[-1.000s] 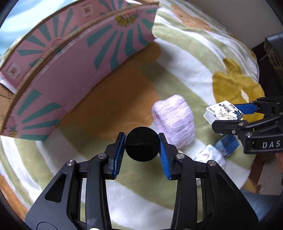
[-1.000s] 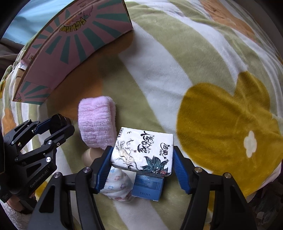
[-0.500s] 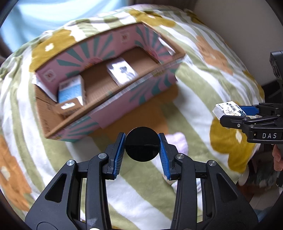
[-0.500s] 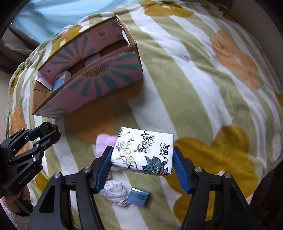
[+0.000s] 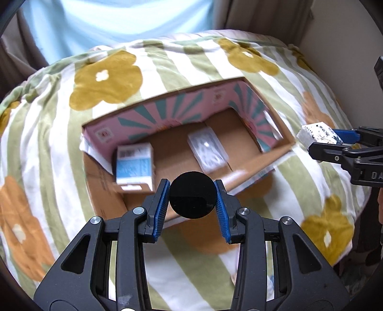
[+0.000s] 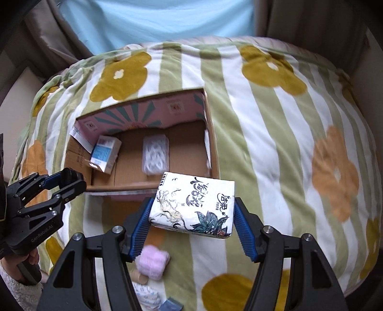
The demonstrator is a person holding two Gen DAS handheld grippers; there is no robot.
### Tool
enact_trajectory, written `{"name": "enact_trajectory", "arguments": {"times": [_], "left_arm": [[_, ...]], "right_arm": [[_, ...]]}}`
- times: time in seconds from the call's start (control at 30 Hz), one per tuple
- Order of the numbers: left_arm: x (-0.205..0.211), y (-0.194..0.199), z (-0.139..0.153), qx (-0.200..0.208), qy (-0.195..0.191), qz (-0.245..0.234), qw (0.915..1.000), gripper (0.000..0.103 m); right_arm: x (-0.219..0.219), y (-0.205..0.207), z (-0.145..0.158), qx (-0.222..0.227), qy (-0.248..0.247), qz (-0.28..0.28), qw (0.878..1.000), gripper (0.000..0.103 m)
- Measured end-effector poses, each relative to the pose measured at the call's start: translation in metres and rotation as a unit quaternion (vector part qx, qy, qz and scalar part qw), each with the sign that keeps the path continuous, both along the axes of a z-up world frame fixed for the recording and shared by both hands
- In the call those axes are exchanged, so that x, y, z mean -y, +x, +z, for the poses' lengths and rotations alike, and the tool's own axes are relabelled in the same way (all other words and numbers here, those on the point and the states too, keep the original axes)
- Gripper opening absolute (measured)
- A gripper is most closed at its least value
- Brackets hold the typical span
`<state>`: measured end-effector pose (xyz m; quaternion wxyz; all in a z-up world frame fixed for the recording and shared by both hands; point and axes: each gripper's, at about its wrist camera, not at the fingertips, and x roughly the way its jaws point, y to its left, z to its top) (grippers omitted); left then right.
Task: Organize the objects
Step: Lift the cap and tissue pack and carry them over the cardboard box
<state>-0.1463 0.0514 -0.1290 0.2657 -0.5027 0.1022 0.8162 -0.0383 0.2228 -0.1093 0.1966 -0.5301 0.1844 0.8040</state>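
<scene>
My left gripper [image 5: 191, 198] is shut on a round black disc [image 5: 192, 195], held above the near wall of an open cardboard box [image 5: 241, 172] with pink and teal inner walls. My right gripper [image 6: 191, 213] is shut on a white tissue pack [image 6: 194, 203] with printed drawings, held above the blanket just in front of the box [image 6: 210, 134]. Inside the box lie a blue and white carton [image 5: 134, 165] and a clear plastic packet [image 5: 207, 148]. The right gripper also shows at the right edge of the left wrist view [image 5: 335, 143].
A striped flower blanket [image 6: 275, 143] covers the surface. On it near me lie a pink fluffy cloth [image 6: 153, 263], a small patterned pouch [image 6: 146, 294], a blue packet [image 6: 171, 305] and a cardboard tube [image 6: 138, 277]. Curtains [image 6: 299, 16] hang behind.
Both grippers have risen and moved back with their loads. The box interior has come into view, and the items on the blanket have dropped to the bottom of the right wrist view.
</scene>
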Motion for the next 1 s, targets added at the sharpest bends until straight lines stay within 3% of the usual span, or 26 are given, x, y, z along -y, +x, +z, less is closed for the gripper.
{"name": "enact_trajectory", "arguments": {"times": [0.17,0.43,0.73,1.0], "left_arm": [[-0.006,-0.032,-0.009,0.001,-0.003,0.026,0.9997,0.034],[-0.013,-0.073,-0.044,0.023,-0.006,0.058,0.998,0.034],[-0.02,-0.082,-0.082,0.043,-0.031,0.068,0.9963,0.034],[-0.021,-0.084,-0.081,0.039,-0.04,0.067,0.9962,0.034]], "right_arm": [[-0.009,-0.038,-0.003,-0.009,0.006,0.037,0.999,0.061],[-0.026,-0.086,-0.036,-0.005,0.002,0.068,0.998,0.061],[-0.037,-0.104,-0.063,0.0,-0.003,0.081,0.997,0.061],[-0.04,-0.112,-0.066,-0.01,-0.019,0.085,0.996,0.061]]}}
